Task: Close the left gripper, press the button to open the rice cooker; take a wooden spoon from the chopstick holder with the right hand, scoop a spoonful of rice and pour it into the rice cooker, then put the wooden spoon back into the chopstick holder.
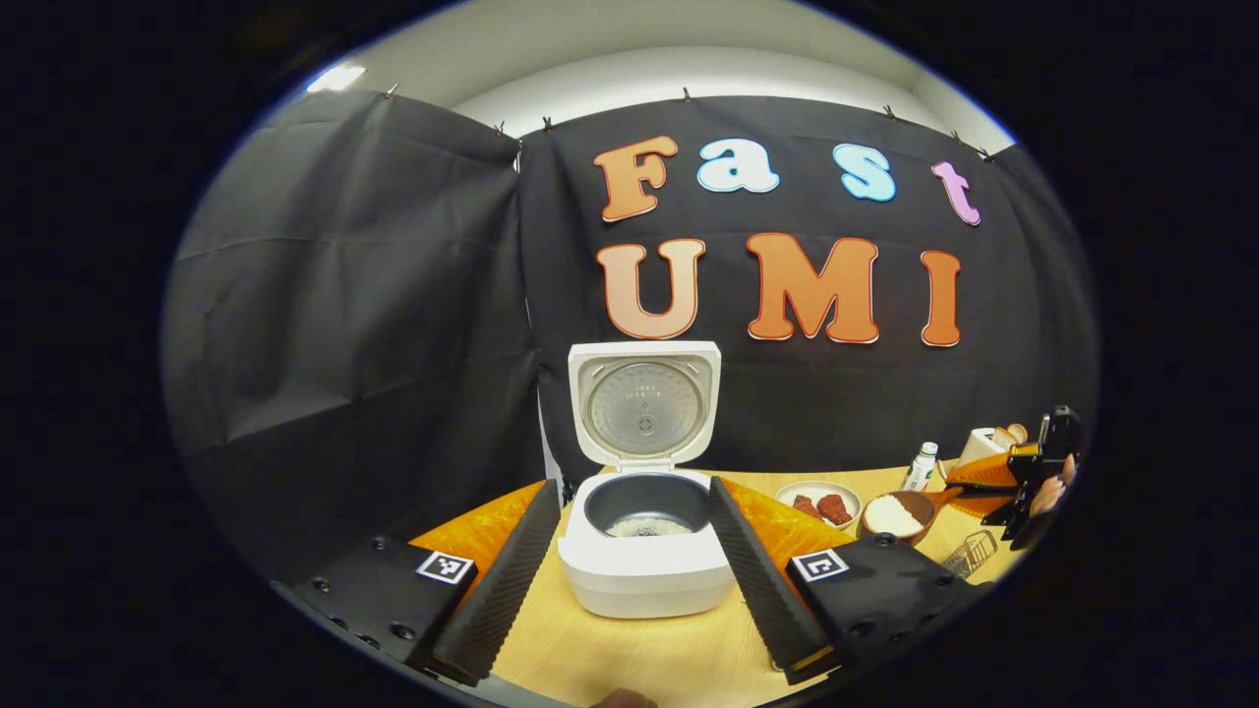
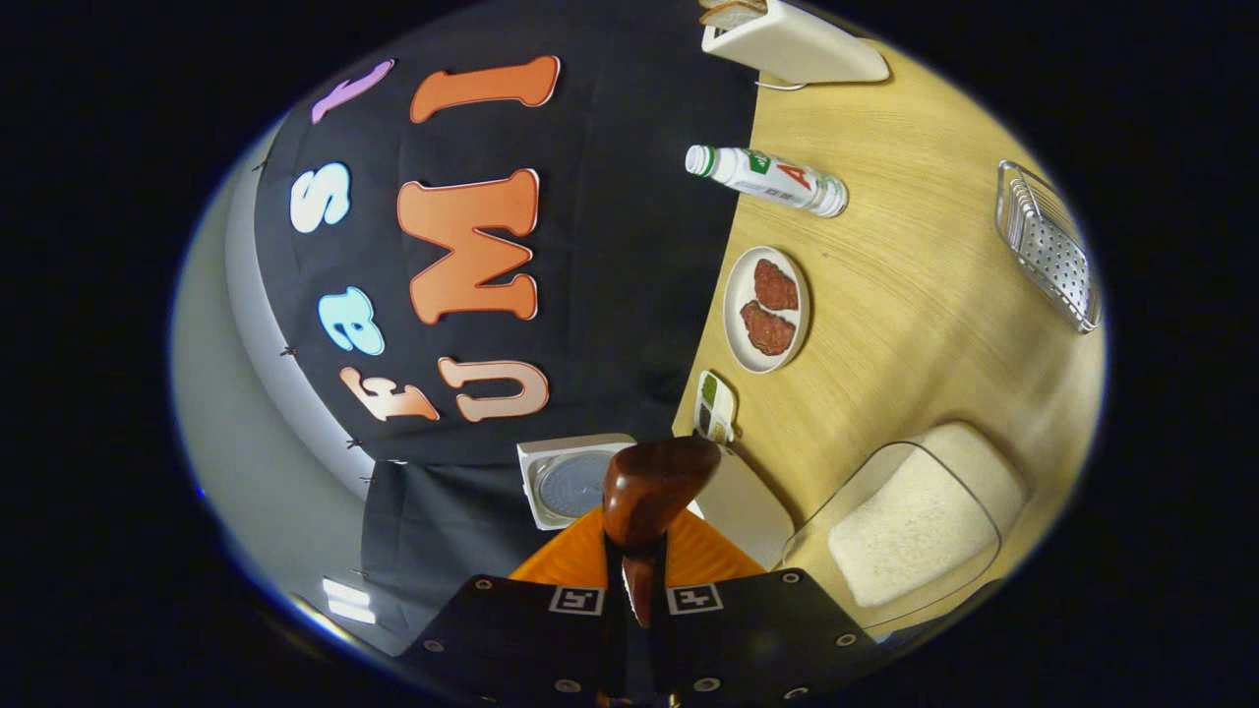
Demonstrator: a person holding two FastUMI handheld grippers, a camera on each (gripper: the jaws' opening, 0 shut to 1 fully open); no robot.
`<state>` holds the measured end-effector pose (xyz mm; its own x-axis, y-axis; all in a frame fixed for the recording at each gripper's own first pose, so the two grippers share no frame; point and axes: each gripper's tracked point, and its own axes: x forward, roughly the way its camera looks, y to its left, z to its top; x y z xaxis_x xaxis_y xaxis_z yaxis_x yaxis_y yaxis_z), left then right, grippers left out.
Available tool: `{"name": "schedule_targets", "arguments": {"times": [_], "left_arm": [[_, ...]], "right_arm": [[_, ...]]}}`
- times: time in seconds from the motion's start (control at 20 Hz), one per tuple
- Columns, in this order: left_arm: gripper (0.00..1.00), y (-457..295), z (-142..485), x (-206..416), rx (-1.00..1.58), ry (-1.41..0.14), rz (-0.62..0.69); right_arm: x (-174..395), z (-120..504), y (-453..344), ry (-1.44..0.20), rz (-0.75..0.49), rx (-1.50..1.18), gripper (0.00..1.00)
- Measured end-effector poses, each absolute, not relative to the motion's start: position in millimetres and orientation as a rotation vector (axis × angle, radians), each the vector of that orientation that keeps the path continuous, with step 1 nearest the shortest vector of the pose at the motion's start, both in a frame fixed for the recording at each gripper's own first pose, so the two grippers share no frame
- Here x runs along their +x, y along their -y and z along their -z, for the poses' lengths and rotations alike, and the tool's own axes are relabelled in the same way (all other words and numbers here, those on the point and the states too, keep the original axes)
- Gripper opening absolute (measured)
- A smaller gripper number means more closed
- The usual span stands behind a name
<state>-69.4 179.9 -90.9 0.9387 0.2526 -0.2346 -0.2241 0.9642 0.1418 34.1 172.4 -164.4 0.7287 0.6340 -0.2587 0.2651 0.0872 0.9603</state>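
With rice already in the open cooker [image 1: 644,531], the right gripper [image 2: 639,590] clamps the spoon [image 2: 649,492] for return; the left gripper [image 1: 629,580] hangs wide.

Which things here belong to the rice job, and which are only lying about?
For the job:
rice cooker
wooden spoon, held in right tongs
rice bowl
chopstick holder

Lying about:
plate of meat
bottle
toaster

Rice cooker [image 1: 644,551] lid [image 1: 644,403] raised (pot [image 1: 646,503] mouth unobstructed).
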Motion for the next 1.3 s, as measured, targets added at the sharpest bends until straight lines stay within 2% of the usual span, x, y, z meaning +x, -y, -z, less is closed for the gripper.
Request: {"name": "schedule_targets", "arguments": {"times": [0.75, 1.05, 1.3], "left_arm": [[1.0, -263, 101, -83, 0.082, -0.251, -0.341], [1.0, -275, 125, -86, 0.038, -0.303, -0.335], [1.0, -298, 129, -85, 0.03, -0.314, -0.332]], "right_arm": [[119, 111, -317, -0.795, -0.419, 1.492, 0.09], [150, 118, -370, -0.786, -0.385, 1.358, 0.09], [178, 149, -391, -0.763, -0.299, 1.143, 0.09]]}}
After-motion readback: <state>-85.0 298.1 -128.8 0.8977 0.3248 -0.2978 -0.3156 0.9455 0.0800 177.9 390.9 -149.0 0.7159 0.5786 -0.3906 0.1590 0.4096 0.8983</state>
